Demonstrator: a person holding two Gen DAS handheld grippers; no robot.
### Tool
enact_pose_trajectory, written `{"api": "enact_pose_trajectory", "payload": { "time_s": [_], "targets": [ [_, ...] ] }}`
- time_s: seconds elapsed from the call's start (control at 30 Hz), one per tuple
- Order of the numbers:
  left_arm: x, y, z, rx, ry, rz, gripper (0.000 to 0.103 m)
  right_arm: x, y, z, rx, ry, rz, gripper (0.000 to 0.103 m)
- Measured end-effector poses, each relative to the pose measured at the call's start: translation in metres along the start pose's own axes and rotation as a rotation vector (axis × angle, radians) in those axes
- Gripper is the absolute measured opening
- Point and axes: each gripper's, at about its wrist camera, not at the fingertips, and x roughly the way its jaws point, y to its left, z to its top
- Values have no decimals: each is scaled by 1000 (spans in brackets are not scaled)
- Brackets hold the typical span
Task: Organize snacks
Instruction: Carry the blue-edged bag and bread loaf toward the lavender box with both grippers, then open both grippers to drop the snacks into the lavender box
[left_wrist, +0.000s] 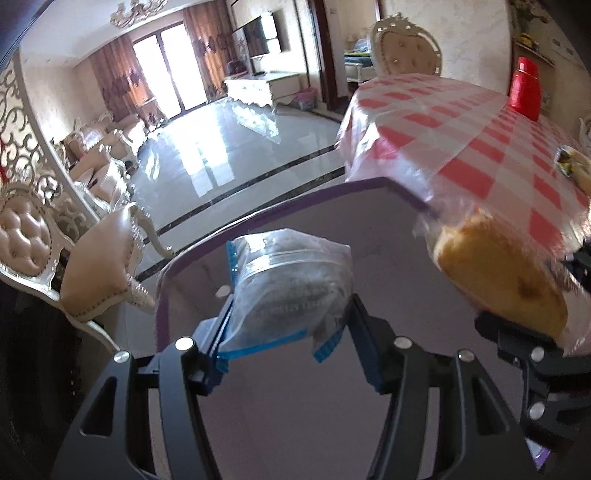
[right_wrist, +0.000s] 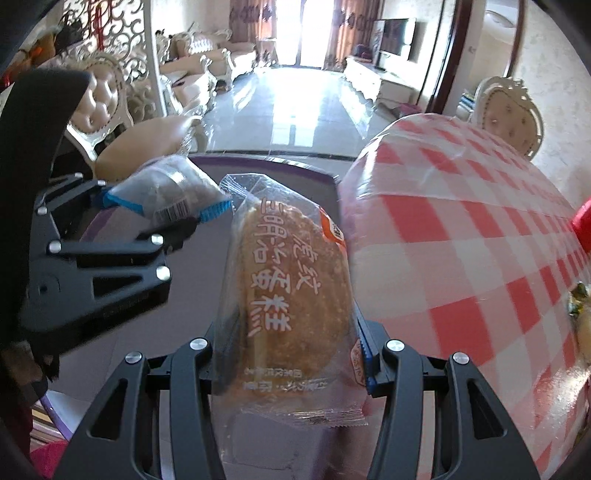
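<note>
- Two snacks are clamped above the purple-rimmed grey tray (left_wrist: 295, 229): left gripper (left_wrist: 291, 314) grips the blue-edged clear packet (left_wrist: 291, 284), right gripper (right_wrist: 291, 343) the wrapped golden cake (right_wrist: 291, 280).
- Lower both onto the tray, side by side, before releasing.

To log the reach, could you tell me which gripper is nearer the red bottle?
Right. The right gripper, holding the sandwich cake, sits beside the checkered cloth bearing the red bottle; the left gripper is farther left.
</note>
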Motion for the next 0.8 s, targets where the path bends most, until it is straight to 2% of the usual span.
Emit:
{"api": "enact_pose_trajectory", "payload": {
  "time_s": [0.13, 0.17, 0.2, 0.23, 0.3, 0.47, 0.53, 0.63, 0.7, 0.8],
  "targets": [
    [6, 18, -3, -36, 31, 19, 62, 11, 13, -2, -21, 31, 29, 52],
    [3, 22, -3, -49, 25, 27, 67, 14, 15, -2, -16, 38, 49, 53],
    [-2, 26, -1, -57, 12, 39, 78, 15, 16, -3, -17, 43, 57, 60],
    [-7, 28, -1, -59, 0, 45, 83, 14, 16, -3, -13, 37, 56, 73],
    [-17, 32, 2, -67, -23, 62, 85, 8, 10, -4, 3, 16, 59, 81],
    [-32, 39, 14, -108, -61, 103, 93, -15, -14, -12, 55, -27, 50, 81],
    [-40, 43, 25, -152, -75, 89, 94, -31, -34, -17, 98, -56, 41, 82],
    [-63, 43, 41, -221, -142, 45, 99, -61, -67, -26, 173, -117, 7, 87],
    [-75, 28, 54, -231, -188, 5, 101, -77, -88, -36, 207, -141, -28, 87],
    [-84, -29, 69, -151, -220, -90, 101, -97, -128, -60, 267, -146, -128, 87]
  ]
}}
